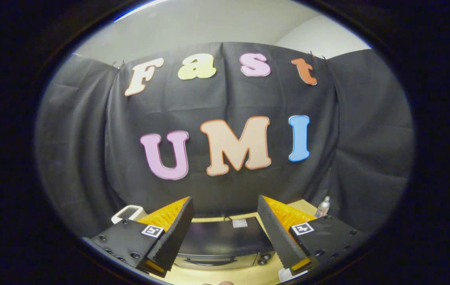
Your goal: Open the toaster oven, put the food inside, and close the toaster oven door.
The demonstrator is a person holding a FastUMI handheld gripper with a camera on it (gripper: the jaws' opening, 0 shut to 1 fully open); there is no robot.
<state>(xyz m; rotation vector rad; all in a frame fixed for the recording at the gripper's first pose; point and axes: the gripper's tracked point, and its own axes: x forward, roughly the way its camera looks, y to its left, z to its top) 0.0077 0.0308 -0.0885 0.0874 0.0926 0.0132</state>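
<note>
A black cloth wall closed off the booth behind a pale wooden worktop (248, 275). The hand-held gripper (225, 233) hung high above that worktop, its fingers spread wide apart and holding nothing, each finger carrying a small square marker. Between and below the fingers stood the toaster oven (225, 241), seen from above and in front: dark top, door apparently shut, a handle along the front and knobs at its right. No food could be made out. A shut door fits either the start, before opening, or the end, after closing, so the step in hand could not be settled. A white object (126, 213) lay beyond the left finger, a small bottle (323, 206) beyond the right. A pale label on the oven's top was too small to read.
</note>
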